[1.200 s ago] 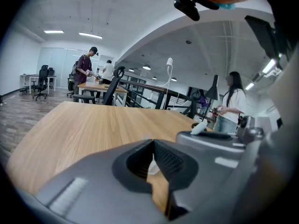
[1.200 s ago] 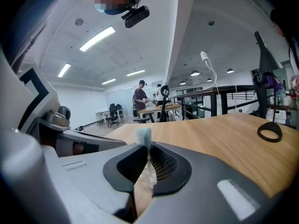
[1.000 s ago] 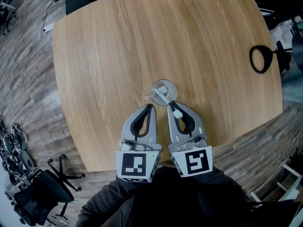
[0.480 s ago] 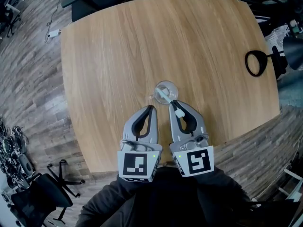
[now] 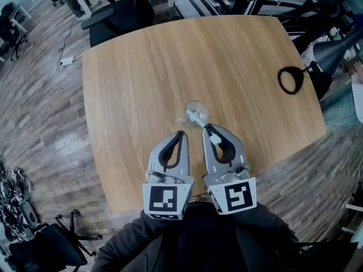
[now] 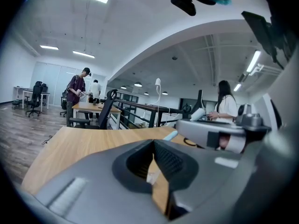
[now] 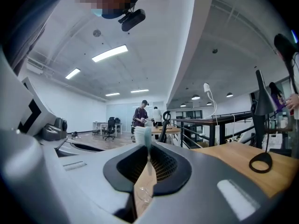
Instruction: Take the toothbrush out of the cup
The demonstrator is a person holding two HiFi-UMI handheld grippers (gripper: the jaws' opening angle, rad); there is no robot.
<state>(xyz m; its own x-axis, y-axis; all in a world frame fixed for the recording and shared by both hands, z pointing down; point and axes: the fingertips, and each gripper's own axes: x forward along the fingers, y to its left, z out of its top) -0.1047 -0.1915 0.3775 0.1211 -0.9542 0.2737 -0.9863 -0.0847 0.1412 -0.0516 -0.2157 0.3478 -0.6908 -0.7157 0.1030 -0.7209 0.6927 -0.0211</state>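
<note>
A clear glass cup [image 5: 193, 111] stands upright on the wooden table [image 5: 142, 78], just beyond both grippers. My right gripper [image 5: 206, 128] is shut on a white toothbrush [image 5: 198, 120], whose brush end lies over the cup's rim in the head view. In the right gripper view the toothbrush [image 7: 143, 135] sticks out past the jaws, with the cup [image 7: 142, 196] faint and lower down in the gap. My left gripper [image 5: 181, 134] hangs beside it, shut with nothing in it. In the left gripper view the left gripper [image 6: 153, 142] shows only bare table past its tips.
A black desk lamp [image 5: 290, 79] with a ring-shaped head sits at the table's right edge. Office chairs [image 5: 54, 248] stand on the wood floor at the lower left. People [image 6: 76, 90] are at desks far behind the table.
Both grippers have risen together above the table, the right one keeping the toothbrush. The cup stays put and looks smaller and farther below.
</note>
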